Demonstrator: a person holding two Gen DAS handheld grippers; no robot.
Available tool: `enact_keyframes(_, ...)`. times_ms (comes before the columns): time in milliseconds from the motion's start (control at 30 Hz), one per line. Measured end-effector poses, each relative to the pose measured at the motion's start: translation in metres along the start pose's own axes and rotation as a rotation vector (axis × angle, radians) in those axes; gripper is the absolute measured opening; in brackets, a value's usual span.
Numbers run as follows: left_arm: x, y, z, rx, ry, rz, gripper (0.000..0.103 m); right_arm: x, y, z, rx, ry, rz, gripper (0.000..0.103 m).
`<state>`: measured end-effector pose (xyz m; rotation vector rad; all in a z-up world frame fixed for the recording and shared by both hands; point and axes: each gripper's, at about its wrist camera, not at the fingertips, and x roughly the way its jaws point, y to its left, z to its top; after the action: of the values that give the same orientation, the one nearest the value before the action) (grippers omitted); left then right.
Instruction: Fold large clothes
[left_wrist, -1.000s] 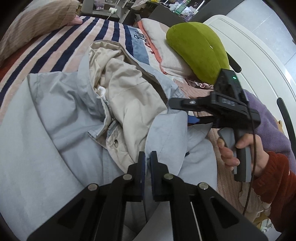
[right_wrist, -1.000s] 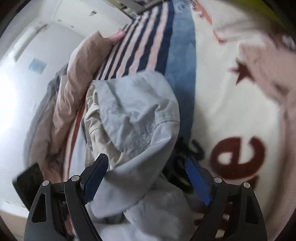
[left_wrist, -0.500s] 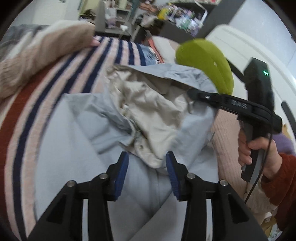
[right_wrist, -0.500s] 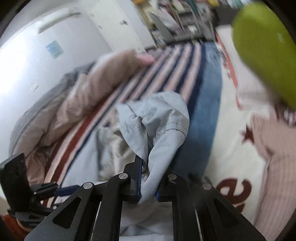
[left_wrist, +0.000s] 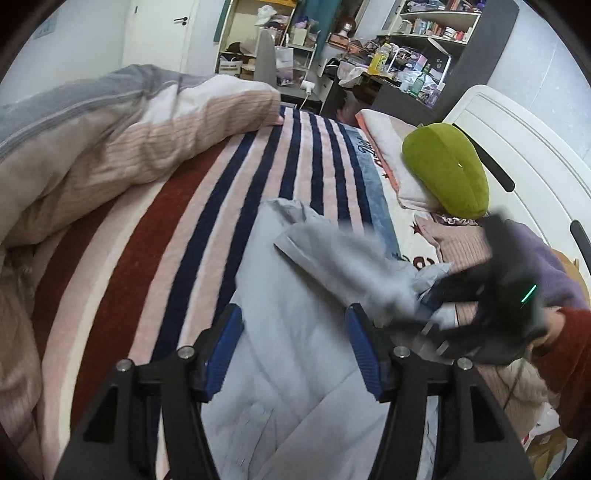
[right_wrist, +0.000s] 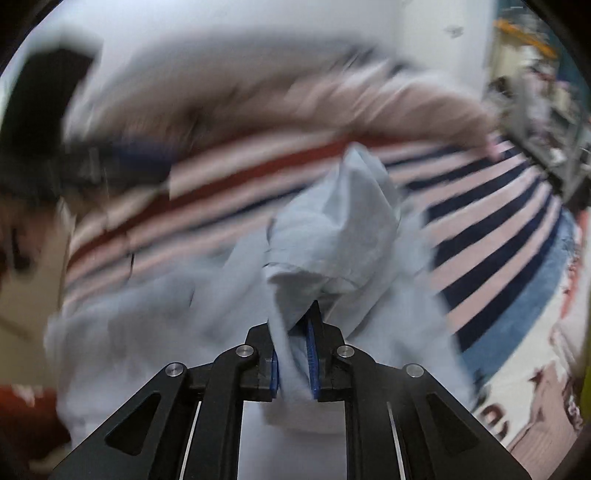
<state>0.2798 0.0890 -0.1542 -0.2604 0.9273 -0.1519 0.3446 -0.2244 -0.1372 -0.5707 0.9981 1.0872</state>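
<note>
the light blue garment (left_wrist: 295, 332) lies spread on the striped blanket (left_wrist: 207, 229) over the bed, its upper part bunched toward the right side; the right gripper (right_wrist: 293, 363) has its jaws clamped on a fold of that blue cloth, which stands up in a peak just ahead of the fingers; both views are smeared there, so i take it the hand is mid-swing; the left gripper (left_wrist: 293, 349) hovers over the flat body of the garment with its jaws wide apart, holding nothing; a green pillow (left_wrist: 447, 170) and a pink ribbed duvet (left_wrist: 122, 147) sit off to either side, clear of the work. to do this fold well, i'd say carry the pinched part across in one smooth arc, low enough that it doesn't balloon; the free left gripper could pin the body flat near the crease line so the whole thing doesn't drag along the blanket; let go only once the edges line up.
</note>
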Motion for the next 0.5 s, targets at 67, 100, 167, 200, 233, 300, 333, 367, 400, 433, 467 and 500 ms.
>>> enact_keyframes(67, -0.006, 0.006, -0.007, 0.0, 0.003, 0.005, 0.06, 0.026, 0.015, -0.011, -0.025, 0.079, -0.012, 0.015)
enact_keyframes(100, -0.006, 0.007, -0.011, -0.001, 0.004, 0.01, 0.062, 0.04, 0.02, -0.017, -0.016, 0.112, -0.01, 0.018)
enact_keyframes(167, -0.011, 0.012, -0.021, -0.007, 0.007, 0.014, 0.07, 0.062, 0.026, -0.028, 0.044, 0.162, 0.008, 0.026)
enact_keyframes(200, -0.013, 0.014, -0.026, -0.008, 0.01, 0.015, 0.071, 0.07, 0.028, -0.032, 0.078, 0.173, 0.007, 0.028)
enact_keyframes(233, -0.016, 0.016, -0.032, -0.009, 0.018, 0.019, 0.072, 0.072, 0.029, -0.035, 0.098, 0.171, 0.007, 0.034)
enact_keyframes(300, -0.022, 0.02, -0.045, -0.009, 0.036, 0.023, 0.072, 0.071, 0.031, -0.037, 0.169, 0.134, 0.019, 0.047)
enact_keyframes(333, -0.026, 0.023, -0.051, -0.01, 0.045, 0.025, 0.072, 0.069, 0.032, -0.038, 0.196, 0.121, 0.029, 0.054)
enact_keyframes(367, -0.03, 0.025, -0.057, -0.012, 0.052, 0.024, 0.074, 0.066, 0.033, -0.039, 0.234, 0.107, 0.039, 0.057)
enact_keyframes(400, -0.033, 0.026, -0.062, -0.013, 0.056, 0.023, 0.074, 0.062, 0.035, -0.04, 0.258, 0.097, 0.044, 0.057)
enact_keyframes(433, -0.038, 0.027, -0.067, -0.015, 0.06, 0.018, 0.076, 0.056, 0.037, -0.04, 0.276, 0.081, 0.044, 0.057)
enact_keyframes(467, -0.043, 0.028, -0.072, -0.016, 0.062, 0.013, 0.078, 0.048, 0.041, -0.041, 0.292, 0.054, 0.037, 0.057)
enact_keyframes(500, -0.048, 0.029, -0.077, -0.013, 0.066, 0.006, 0.078, 0.041, 0.045, -0.042, 0.307, 0.031, 0.024, 0.057)
